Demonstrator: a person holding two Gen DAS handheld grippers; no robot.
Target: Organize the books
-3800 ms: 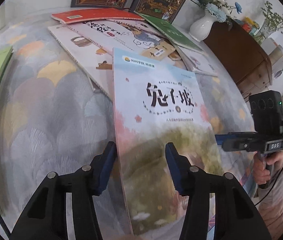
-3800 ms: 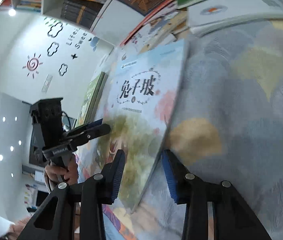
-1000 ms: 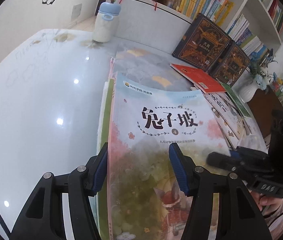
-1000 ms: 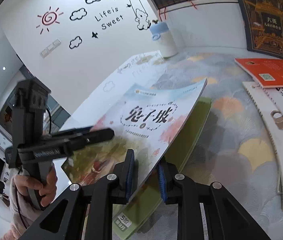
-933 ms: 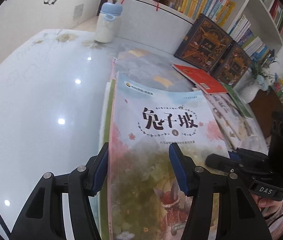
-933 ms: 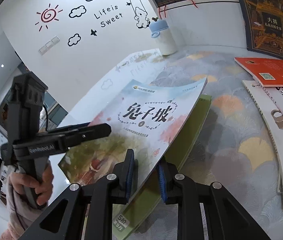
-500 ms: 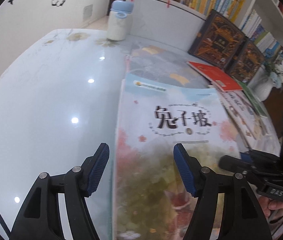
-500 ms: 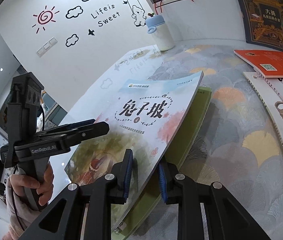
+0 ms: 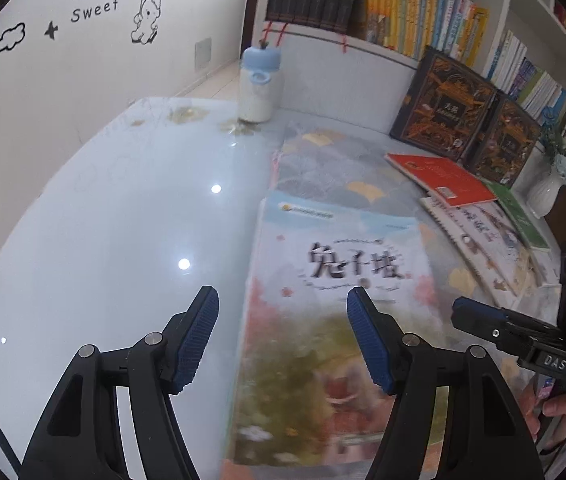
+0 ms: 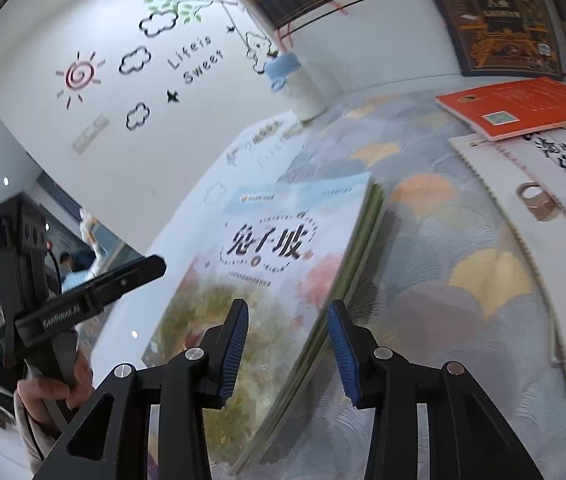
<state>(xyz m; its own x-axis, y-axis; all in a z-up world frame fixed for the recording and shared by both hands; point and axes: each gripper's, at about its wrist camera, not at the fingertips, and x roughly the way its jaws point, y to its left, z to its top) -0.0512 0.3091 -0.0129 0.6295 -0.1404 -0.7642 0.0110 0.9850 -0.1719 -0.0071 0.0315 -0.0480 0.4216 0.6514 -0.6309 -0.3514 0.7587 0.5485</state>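
On the worktop [image 9: 103,208], at the left edge of the patterned mat [image 9: 335,164], the pale blue book [image 9: 335,304] is seen lying flat on top of a green book [image 10: 367,232], whose edge shows only in the right wrist view. The left gripper [image 9: 283,336] is held spread above the near left part of the blue cover, and no pad is pressed on it. The right gripper [image 10: 288,346] is placed over the near right edge of the same book; its jaws are opening, and the edges of both books are seen between the pads without being pinched. Toward the far right corner, a red book [image 9: 443,180] is laid partly over a fan of white picture books [image 9: 487,240], with a thin green booklet [image 9: 519,216] beside them. Two dark ornate volumes [image 9: 443,108] are leaned against the back wall, and a white bottle [image 9: 259,88] with a blue cap is stood at the far edge.
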